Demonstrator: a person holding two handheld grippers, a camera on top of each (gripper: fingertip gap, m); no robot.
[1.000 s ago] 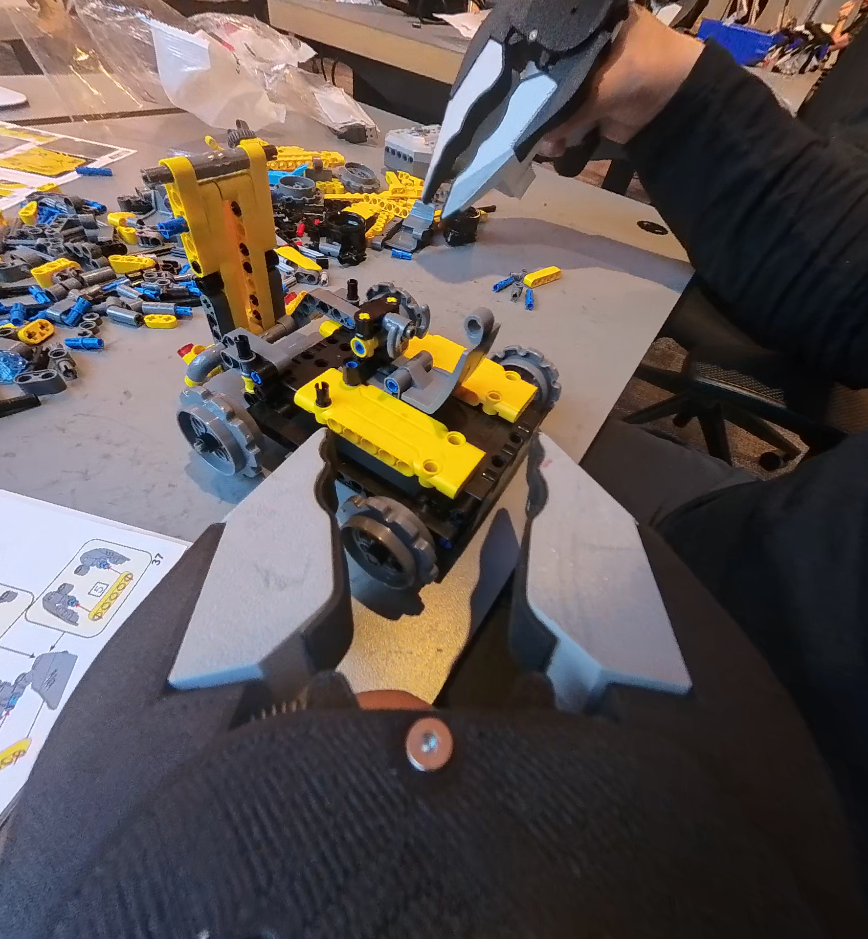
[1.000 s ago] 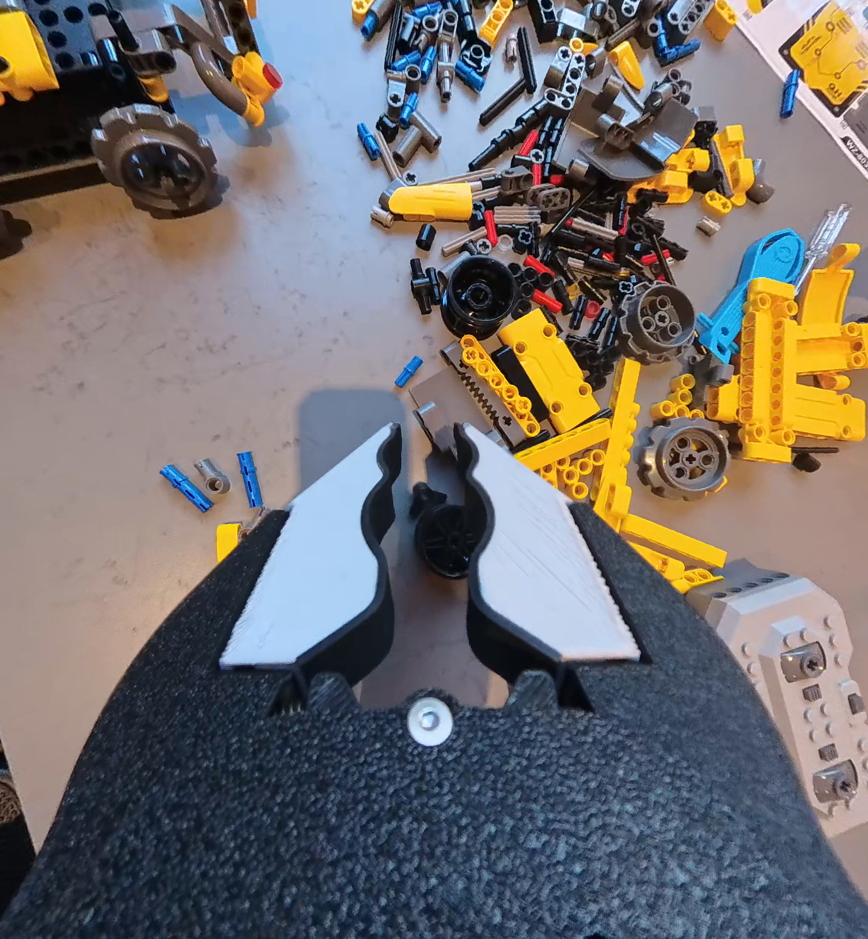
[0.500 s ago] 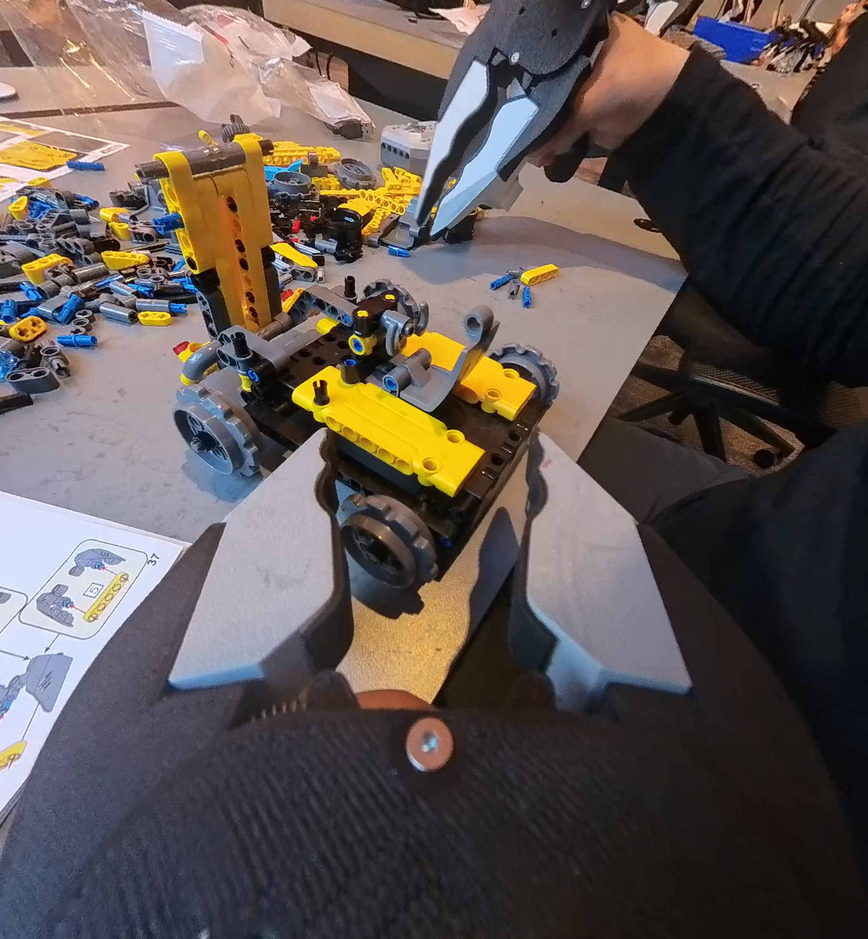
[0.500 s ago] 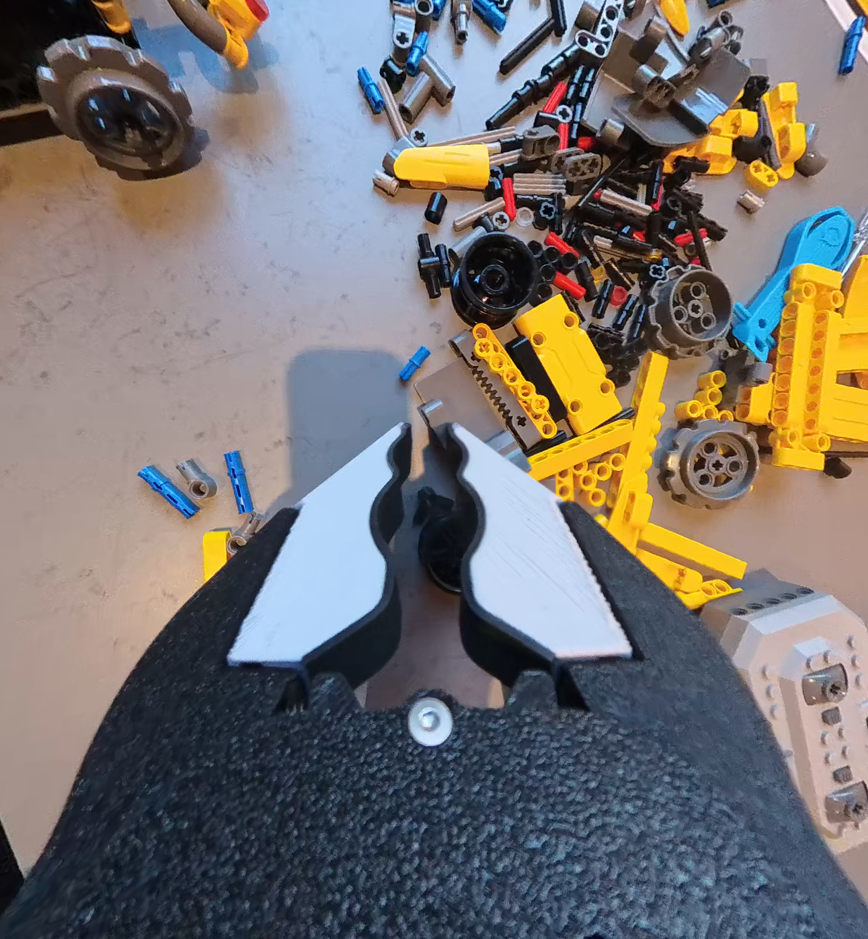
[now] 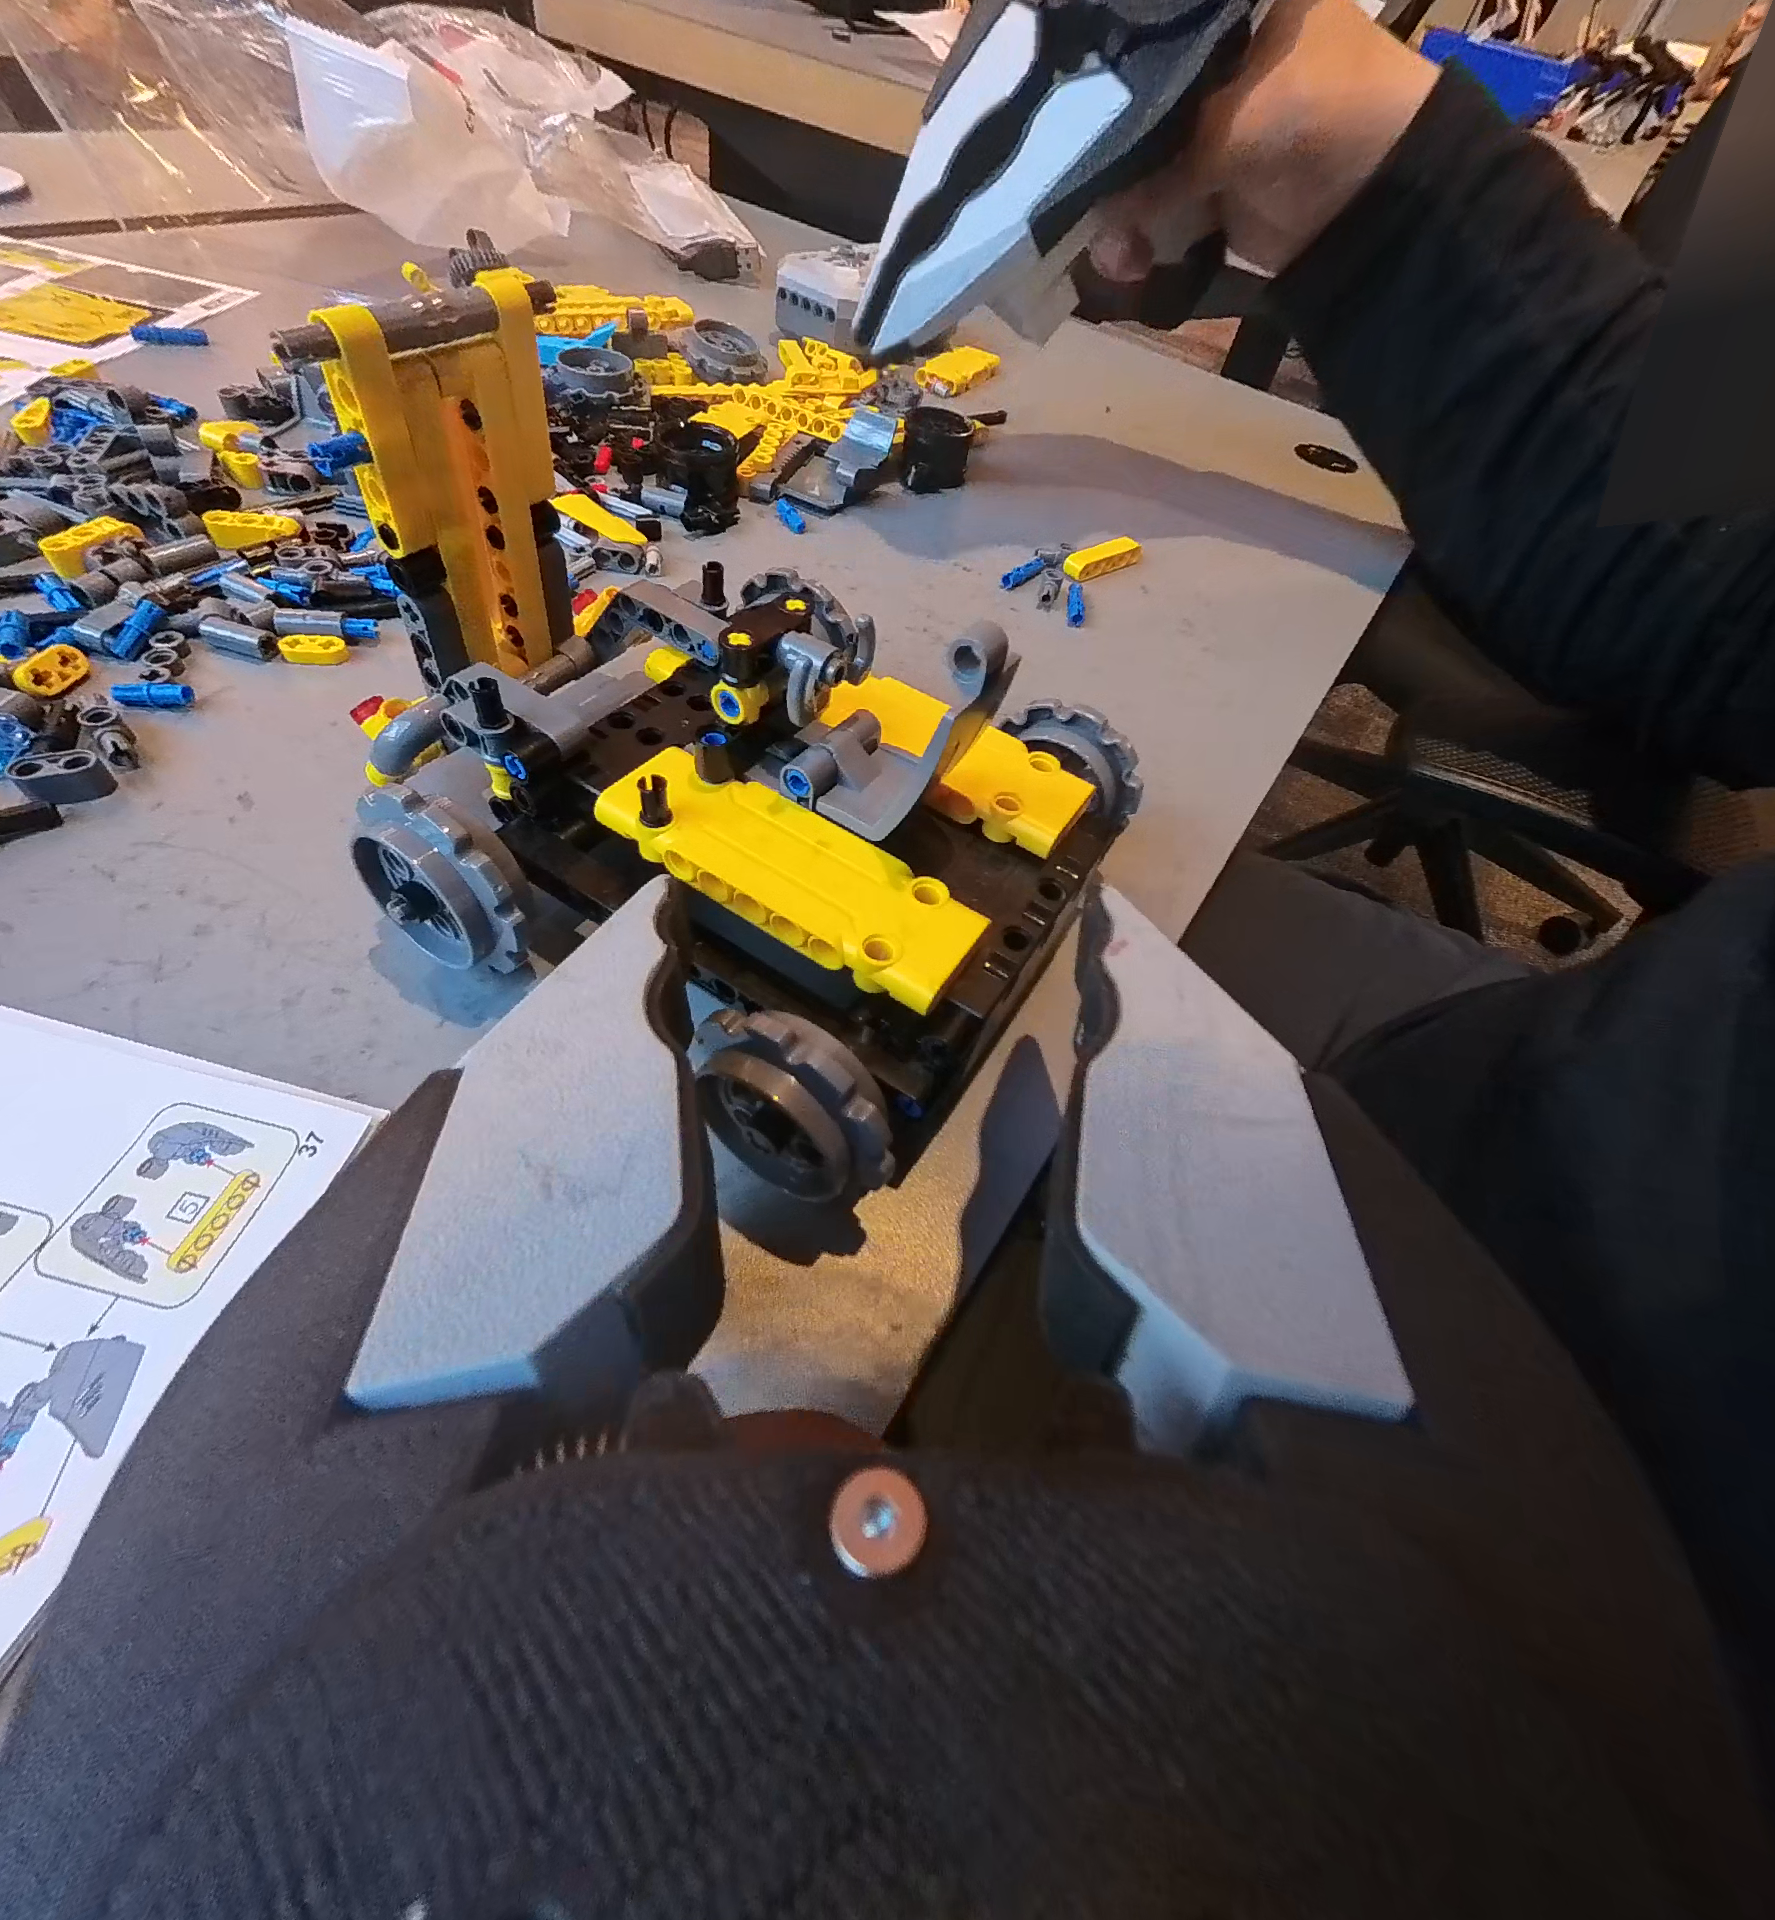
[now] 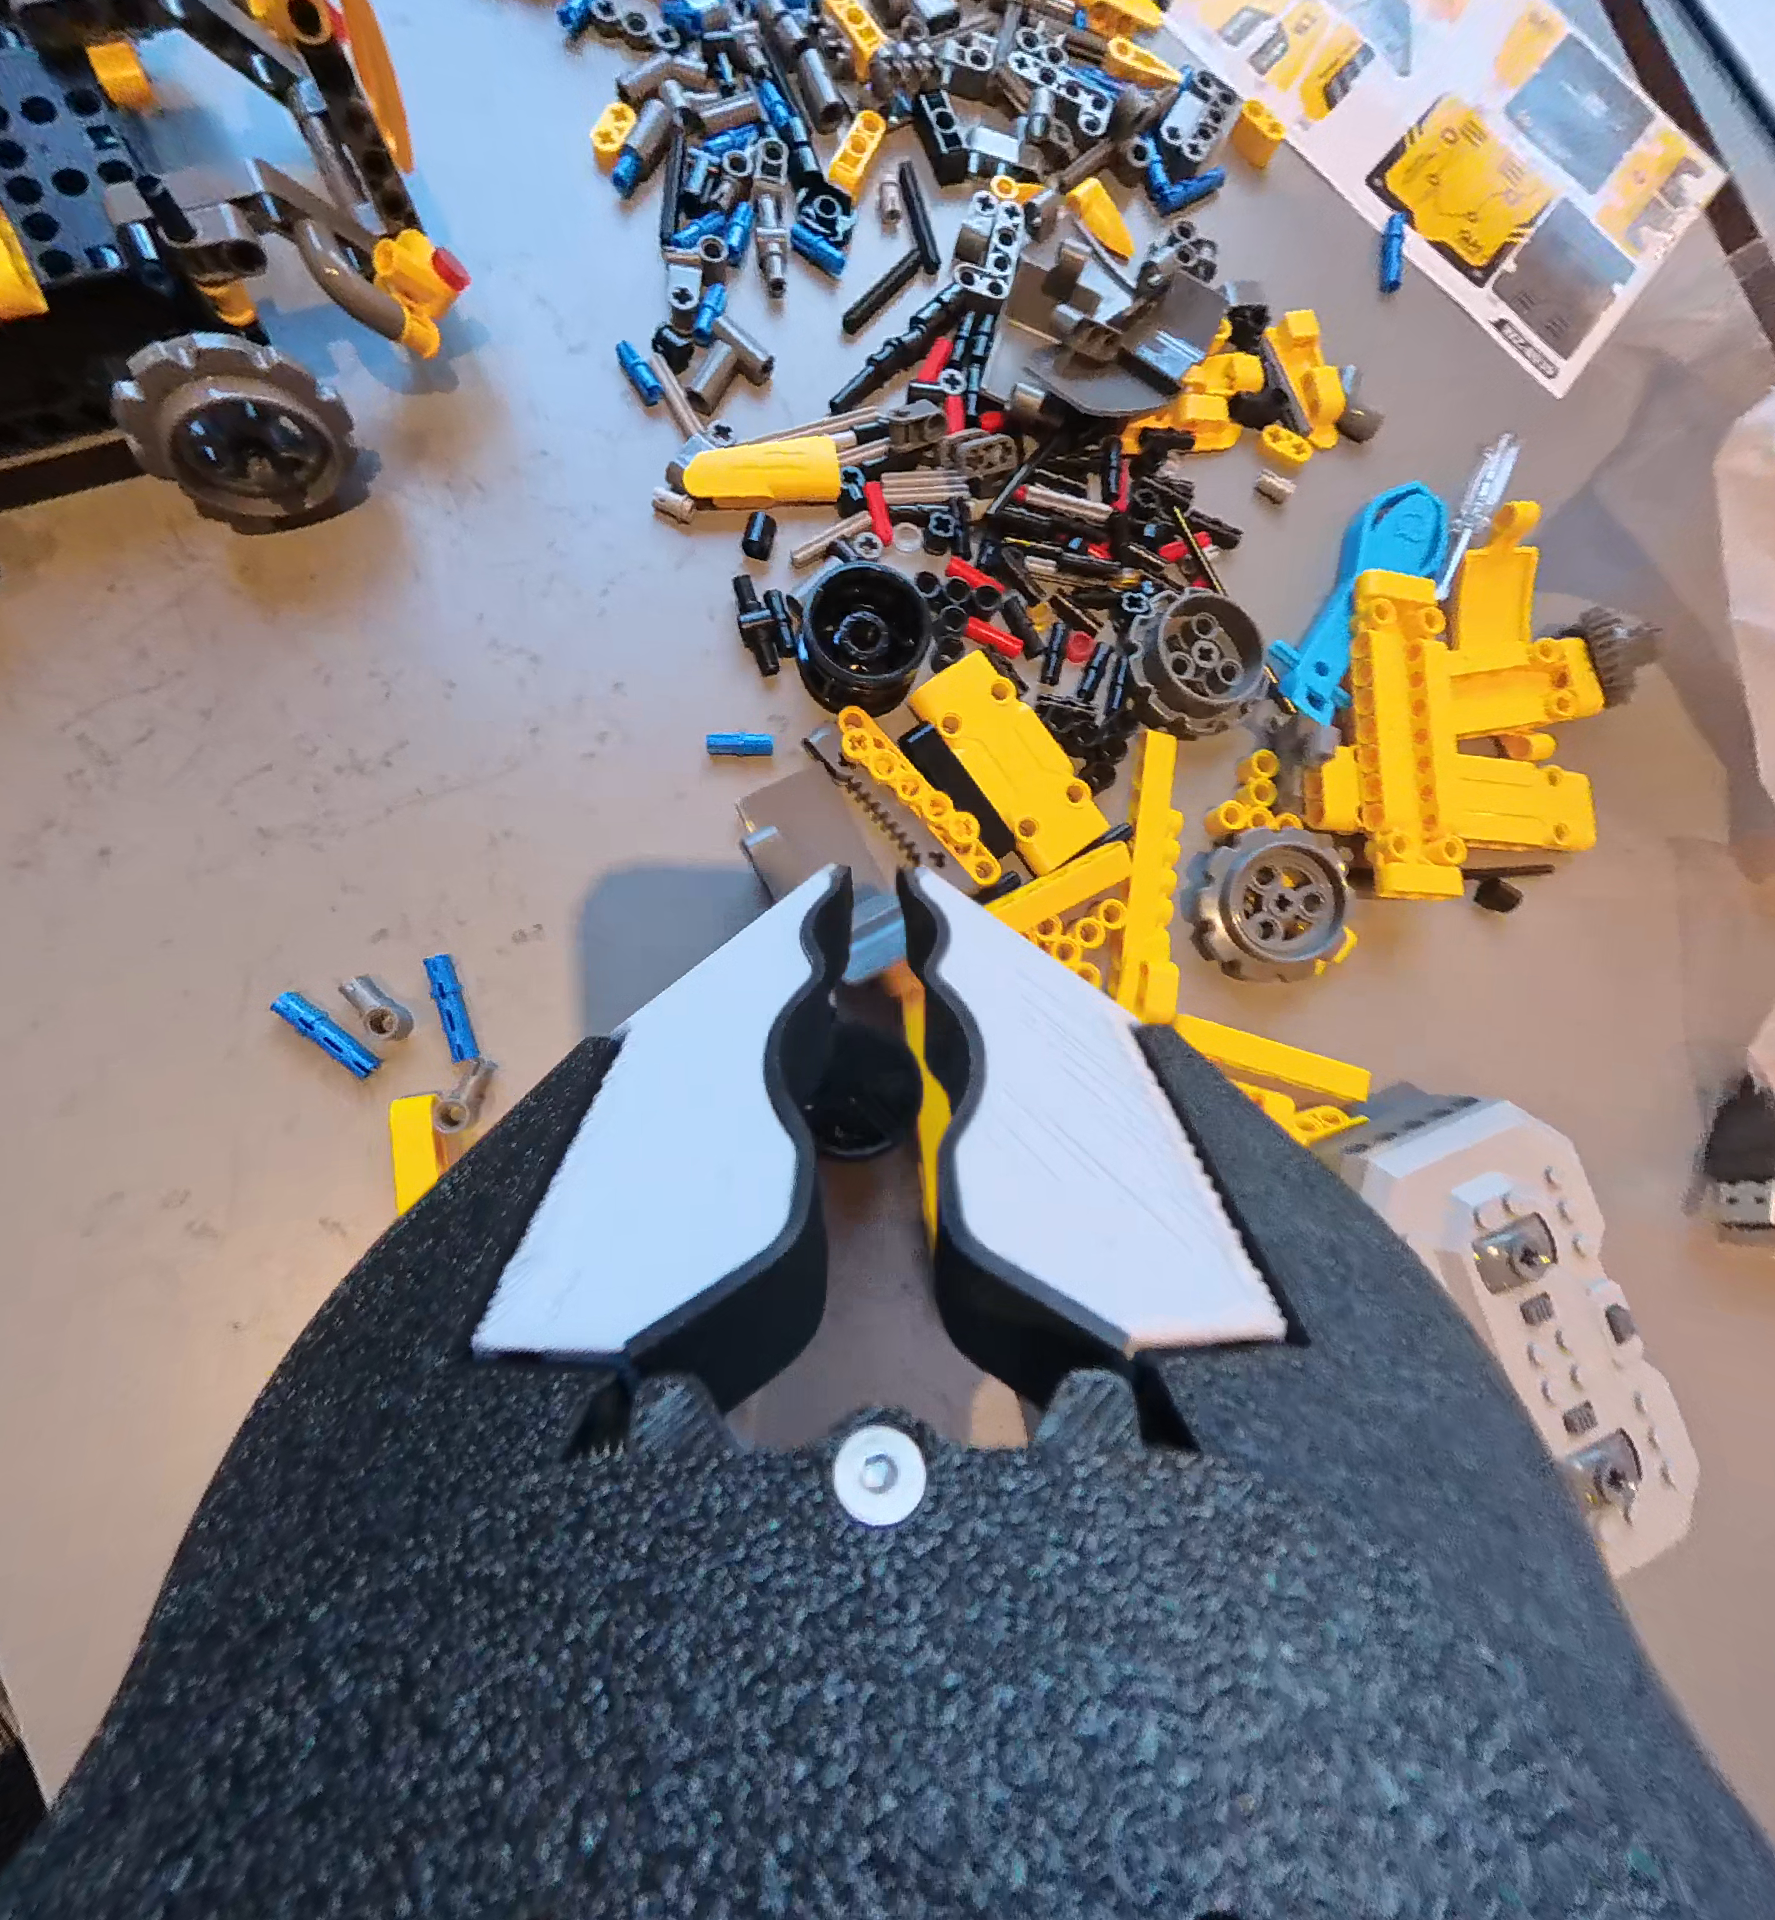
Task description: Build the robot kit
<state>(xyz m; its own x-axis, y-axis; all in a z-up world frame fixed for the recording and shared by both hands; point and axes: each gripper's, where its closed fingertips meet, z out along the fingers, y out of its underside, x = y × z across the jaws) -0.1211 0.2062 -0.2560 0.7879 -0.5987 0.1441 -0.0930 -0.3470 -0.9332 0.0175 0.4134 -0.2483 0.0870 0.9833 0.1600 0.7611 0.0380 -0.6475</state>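
My left gripper (image 5: 872, 935) is shut on the rear of a black and yellow model vehicle (image 5: 810, 862), one finger on each side of its black chassis, above a grey toothed wheel (image 5: 789, 1112). The vehicle stands on the grey table and carries a tall yellow mast (image 5: 447, 468). It also shows in the right wrist view (image 6: 52, 208). My right gripper (image 6: 875, 883) hovers over the edge of the loose parts pile (image 6: 1018, 520), above a grey panel (image 6: 789, 831) and a black wheel hub (image 6: 852, 1101). Its jaws are almost together, with nothing seen between them. It also shows raised in the left wrist view (image 5: 872, 343).
An instruction booklet (image 5: 83, 1195) lies at the front left. A white-grey block with sockets (image 6: 1527, 1299) sits right of my right gripper, and blue pins (image 6: 447, 1003) lie to its left. Plastic bags (image 5: 447, 135) are at the back. The table edge (image 5: 1278, 748) and a chair are on the right. One gripper's finger ends stand about 25 centimeters off the other's. From the right gripper's tips to the black wheel hub (image 6: 852, 1101) is close to 5 centimeters. It is also in sight in the left wrist view (image 5: 944, 420).
My right gripper has risen from the grey panel and black wheel hub, and its jaws have narrowed. My left gripper keeps its hold on the vehicle.
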